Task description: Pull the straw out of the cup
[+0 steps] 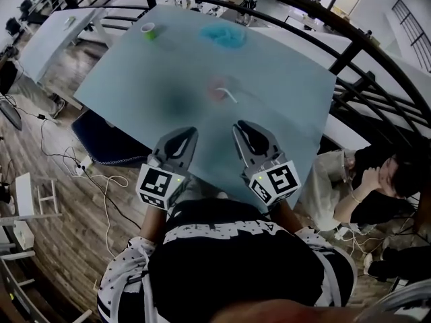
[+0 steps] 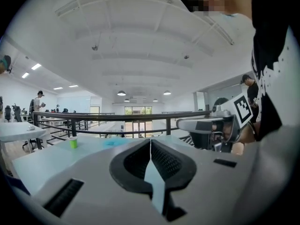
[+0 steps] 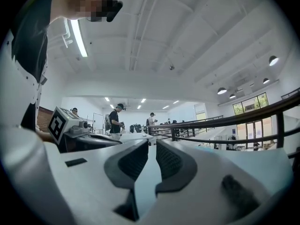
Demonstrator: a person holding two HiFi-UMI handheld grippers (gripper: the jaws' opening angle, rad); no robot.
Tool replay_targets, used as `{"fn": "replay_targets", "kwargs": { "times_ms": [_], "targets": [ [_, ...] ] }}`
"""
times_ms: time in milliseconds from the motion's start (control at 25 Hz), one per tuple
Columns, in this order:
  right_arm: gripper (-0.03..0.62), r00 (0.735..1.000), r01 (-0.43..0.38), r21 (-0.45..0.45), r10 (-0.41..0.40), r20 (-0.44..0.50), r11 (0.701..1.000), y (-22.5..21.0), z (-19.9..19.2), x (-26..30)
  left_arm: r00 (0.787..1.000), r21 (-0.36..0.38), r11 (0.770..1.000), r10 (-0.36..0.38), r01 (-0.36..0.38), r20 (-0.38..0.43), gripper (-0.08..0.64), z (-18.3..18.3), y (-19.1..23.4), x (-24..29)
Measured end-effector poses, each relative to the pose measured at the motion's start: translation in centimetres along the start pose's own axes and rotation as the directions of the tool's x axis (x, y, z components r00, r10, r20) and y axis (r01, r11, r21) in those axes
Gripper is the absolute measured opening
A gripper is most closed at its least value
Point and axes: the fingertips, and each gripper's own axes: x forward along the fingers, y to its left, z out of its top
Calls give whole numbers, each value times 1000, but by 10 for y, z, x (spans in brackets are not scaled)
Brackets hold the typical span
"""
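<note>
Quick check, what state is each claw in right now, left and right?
Left claw: shut, tips touching, holding nothing.
Right claw: open by a narrow gap, holding nothing.

one table (image 1: 283, 106) is there. on it i count one pink cup (image 1: 217, 88) with one white straw (image 1: 229, 95), one small green thing (image 1: 148, 30) and one blue soft heap (image 1: 224, 36). there are two grippers, the left gripper (image 1: 190, 131) and the right gripper (image 1: 241, 124). each bears one marker cube (image 1: 160, 184), so two cubes. one seated person (image 1: 377, 177) is beside the table. in the right gripper view, three standing people (image 3: 115, 118) are far behind.
</note>
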Motion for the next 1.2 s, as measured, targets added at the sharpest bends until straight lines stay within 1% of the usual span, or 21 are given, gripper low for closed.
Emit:
{"fn": "replay_targets", "kwargs": {
  "times_ms": [200,320,480,680,800,1000,1200],
  "targets": [
    [40,1000,24,-2,-24,-8,1000,3,-12,-1,999,16,999,-47,47,-2,15,-8,-1,2],
    [40,999,33,13,-33,-13,999,2,-16,16,998,20,998,-66,66,-15,15,-11,15,13],
    [40,998,57,24,-56,-37,998,-1,-10,46,996,8,996,-85,85,-25,15,1,45,21],
    [40,996,85,54,-82,-45,995,4,-10,60,993,34,994,-106,108,-50,14,1,57,21],
    [40,993,100,58,-97,-60,993,4,-18,67,990,28,991,-126,128,-57,15,-4,60,24],
    [40,985,159,83,-153,-76,984,-3,-29,78,986,7,988,-152,153,-68,15,-8,70,29],
    [40,978,193,97,-183,-103,976,-13,-38,84,982,-7,985,-170,170,-82,15,-13,75,39]
  ]
}}
